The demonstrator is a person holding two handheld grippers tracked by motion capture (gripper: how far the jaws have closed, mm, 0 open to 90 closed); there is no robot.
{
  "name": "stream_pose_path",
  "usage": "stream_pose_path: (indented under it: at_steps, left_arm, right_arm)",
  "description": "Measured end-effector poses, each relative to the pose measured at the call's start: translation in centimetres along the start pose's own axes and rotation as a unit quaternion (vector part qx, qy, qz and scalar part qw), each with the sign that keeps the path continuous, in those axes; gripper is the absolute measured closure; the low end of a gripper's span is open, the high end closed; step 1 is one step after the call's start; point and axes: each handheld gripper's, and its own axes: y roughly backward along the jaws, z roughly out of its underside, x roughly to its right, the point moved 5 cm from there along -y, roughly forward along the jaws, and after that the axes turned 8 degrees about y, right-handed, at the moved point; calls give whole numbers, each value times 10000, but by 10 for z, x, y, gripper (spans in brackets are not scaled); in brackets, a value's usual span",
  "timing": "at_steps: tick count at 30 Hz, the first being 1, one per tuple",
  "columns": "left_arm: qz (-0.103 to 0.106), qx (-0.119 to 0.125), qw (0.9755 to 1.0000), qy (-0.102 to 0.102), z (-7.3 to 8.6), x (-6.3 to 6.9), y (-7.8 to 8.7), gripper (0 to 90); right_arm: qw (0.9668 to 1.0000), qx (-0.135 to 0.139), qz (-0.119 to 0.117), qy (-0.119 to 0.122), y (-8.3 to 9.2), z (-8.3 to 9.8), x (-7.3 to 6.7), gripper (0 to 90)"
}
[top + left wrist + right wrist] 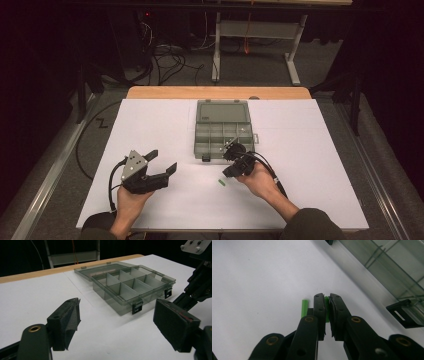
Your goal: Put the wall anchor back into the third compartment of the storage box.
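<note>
Between clamped hand-held gripper (327,302): perhaps green peg (327,307)

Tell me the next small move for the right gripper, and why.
Probably lift and carry toward the open compartment box. The right gripper is shut on a green peg; a second green peg lies on the white tabletop beside it.

room dark | grey carpet floor (260,75) – cables (165,57) | white desk frame (255,30) behind

Both matte black two-jaw grippers (159,162) (231,161) trailed black cables; the left carried a grey triangular plate (132,163); dark olive sleeve (312,225).
</note>
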Motion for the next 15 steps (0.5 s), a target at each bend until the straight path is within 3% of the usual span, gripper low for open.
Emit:
stream_pose_path:
  at_steps: [8,9,12,15]
  left_arm:
    - [-5,5,10000,-4,0,0,0,219]
    - [-4,8,10000,-3,0,0,0,219]
    - [-7,12,10000,-1,0,0,0,219]
    - [-4,8,10000,-4,0,0,0,219]
  right_arm:
    - [9999,105,6,-123,11,-1,6,862]
    - [9999,145,22,-39,11,-1,9,862]
    - [9996,142,2,-224,14,0,9,862]
    - [9997,216,17,-98,16,-1,14,862]
